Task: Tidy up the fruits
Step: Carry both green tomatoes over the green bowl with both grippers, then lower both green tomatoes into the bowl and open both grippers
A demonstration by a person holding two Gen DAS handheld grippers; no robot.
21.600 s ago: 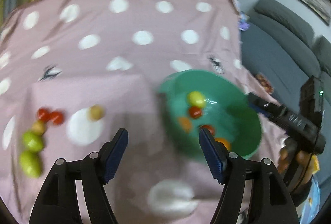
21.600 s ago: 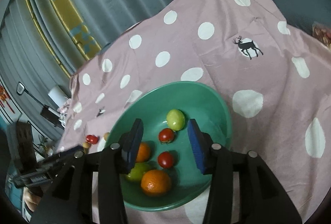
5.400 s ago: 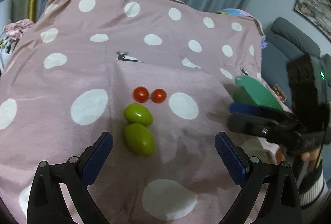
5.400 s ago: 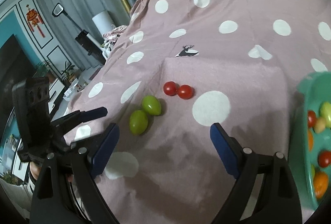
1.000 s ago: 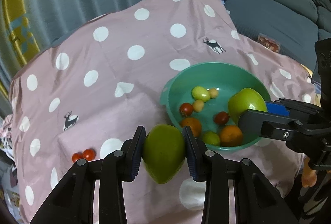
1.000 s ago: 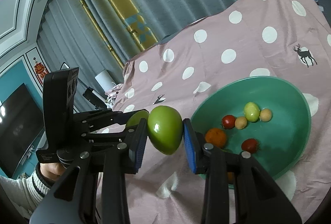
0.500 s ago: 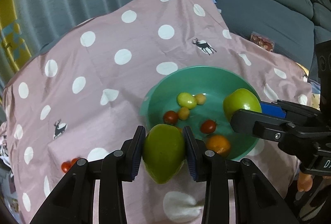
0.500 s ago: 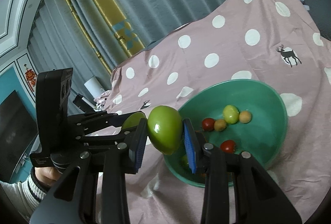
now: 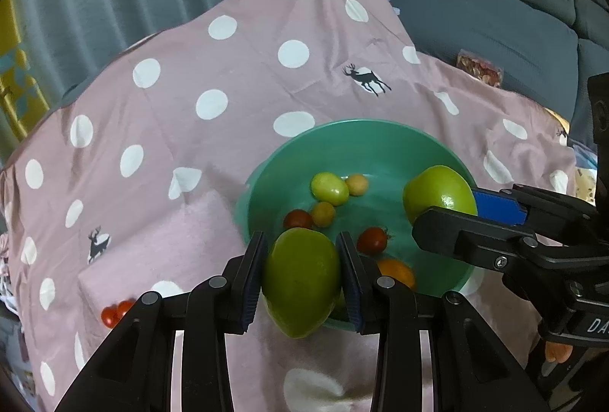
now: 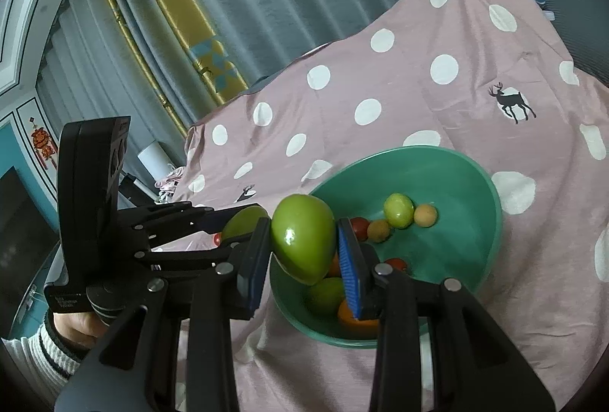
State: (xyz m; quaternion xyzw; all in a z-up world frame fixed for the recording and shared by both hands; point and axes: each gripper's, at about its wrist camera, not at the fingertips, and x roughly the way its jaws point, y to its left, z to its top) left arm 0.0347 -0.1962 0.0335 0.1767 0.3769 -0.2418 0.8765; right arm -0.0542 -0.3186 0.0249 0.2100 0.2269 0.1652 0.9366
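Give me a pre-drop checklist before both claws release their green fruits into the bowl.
1. Left claw clamped on its large green oval fruit: ok.
2. Right claw clamped on the second large green fruit: ok.
3. Right fruit over the round teal plastic bowl: ok, it sits above the interior in the left wrist view.
4. Left fruit over the bowl: cannot tell, it hangs at the near rim.
5. Bare landing space in the bowl: ok, the far side is free; small red, yellow and orange fruits cluster nearer.
6. Two red cherry tomatoes lie on the pink dotted cloth: not ok, uncollected.
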